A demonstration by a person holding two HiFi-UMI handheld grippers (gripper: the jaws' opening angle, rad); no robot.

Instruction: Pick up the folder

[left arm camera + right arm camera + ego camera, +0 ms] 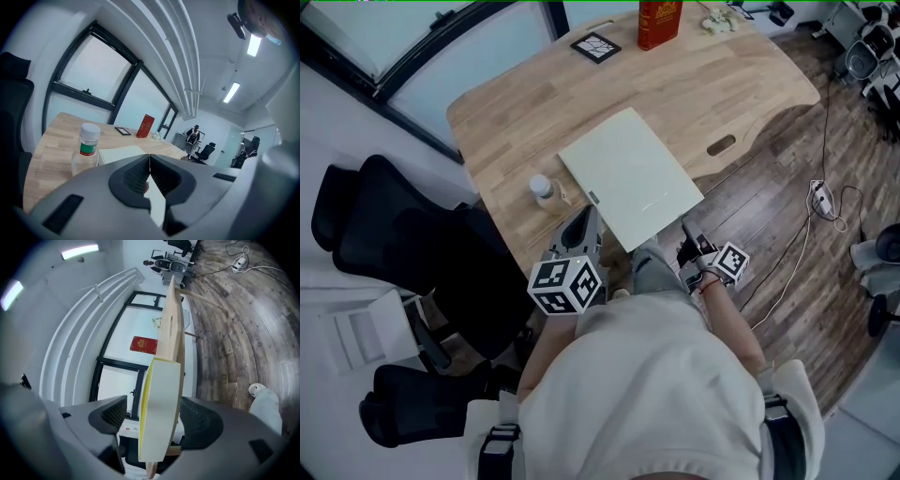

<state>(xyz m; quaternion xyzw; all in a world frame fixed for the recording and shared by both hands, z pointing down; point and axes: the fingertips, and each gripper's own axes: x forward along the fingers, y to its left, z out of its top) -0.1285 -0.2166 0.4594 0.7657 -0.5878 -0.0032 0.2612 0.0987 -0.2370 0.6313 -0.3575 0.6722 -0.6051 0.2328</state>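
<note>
The pale green folder (628, 178) lies flat on the wooden table (722, 84), its near corner hanging over the front edge. My right gripper (689, 239) is rolled on its side at that corner. In the right gripper view its jaws stand open on either side of the folder (161, 408) and the table edge (171, 329), with a gap beside the left pad (112, 413). My left gripper (586, 216) is shut and empty at the front edge, just left of the folder. In the left gripper view its tips (149, 157) meet, with the folder (119, 152) beyond them.
A small clear bottle (542, 189) with a white cap stands close to the left gripper. A red box (659, 23) and a black-framed tile (595, 46) sit at the far side. A black office chair (384, 234) stands left; cables (820, 197) lie on the floor right.
</note>
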